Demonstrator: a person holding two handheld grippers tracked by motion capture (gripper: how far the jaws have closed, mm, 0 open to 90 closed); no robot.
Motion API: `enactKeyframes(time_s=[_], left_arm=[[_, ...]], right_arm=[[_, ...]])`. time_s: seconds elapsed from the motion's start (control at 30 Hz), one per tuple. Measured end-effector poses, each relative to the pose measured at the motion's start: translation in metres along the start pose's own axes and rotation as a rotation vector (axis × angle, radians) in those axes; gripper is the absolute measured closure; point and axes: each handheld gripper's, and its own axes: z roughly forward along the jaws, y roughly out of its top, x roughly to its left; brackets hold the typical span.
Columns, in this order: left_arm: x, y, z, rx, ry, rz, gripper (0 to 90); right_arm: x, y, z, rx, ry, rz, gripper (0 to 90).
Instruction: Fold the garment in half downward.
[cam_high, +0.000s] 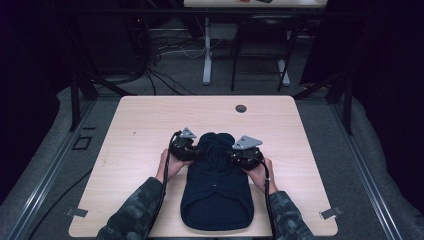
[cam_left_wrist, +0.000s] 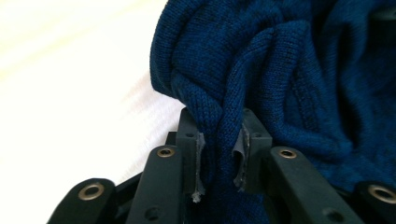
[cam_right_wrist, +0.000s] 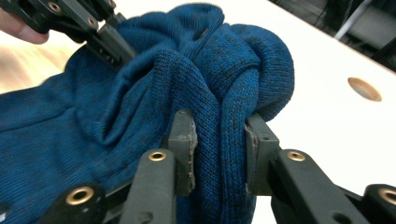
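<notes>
Seen from above: dark blue knit sweater (cam_high: 216, 185) on the table (cam_high: 135, 125), stretching from the near edge toward the middle, far end bunched up. At the bunch's left side, left gripper (cam_high: 192, 152), jaws clamped on a fold of knit (cam_left_wrist: 219, 121). At its right side, right gripper (cam_high: 239, 156), jaws likewise pinching a thick fold (cam_right_wrist: 219, 135). Likely mid-fold, both sides gripped. Next move probably calls for lifting both folds together, evenly, and carrying them toward the near edge without letting fabric slip.
</notes>
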Motion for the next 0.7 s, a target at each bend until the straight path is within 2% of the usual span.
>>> enactKeyframes(time_s=[0.03, 0.1, 0.17, 0.3, 0.5, 0.63, 0.7], left_arm=[[-0.001, 0.0, -0.002, -0.019, 0.01, 0.014, 75.7], [-0.004, 0.001, -0.006, -0.043, 0.017, 0.041, 76.1], [-0.006, 0.002, -0.008, -0.059, 0.025, 0.066, 76.2], [-0.013, 0.003, -0.012, -0.086, 0.043, 0.115, 76.2], [-0.02, 0.003, -0.017, -0.111, 0.064, 0.17, 76.2], [-0.025, 0.002, -0.02, -0.144, 0.079, 0.227, 76.2], [-0.026, 0.003, -0.021, -0.143, 0.084, 0.249, 76.2]], right_arm=[[-0.002, -0.001, -0.001, -0.01, 0.01, 0.019, 67.7], [-0.007, -0.001, -0.003, 0.016, 0.045, 0.059, 65.5], [-0.012, -0.002, -0.004, 0.019, 0.075, 0.096, 64.7], [-0.019, -0.003, -0.006, 0.028, 0.107, 0.15, 63.1], [-0.024, -0.004, -0.007, 0.055, 0.153, 0.211, 58.6], [-0.027, -0.005, -0.005, 0.088, 0.195, 0.257, 52.2], [-0.027, -0.005, -0.004, 0.086, 0.193, 0.26, 53.5]])
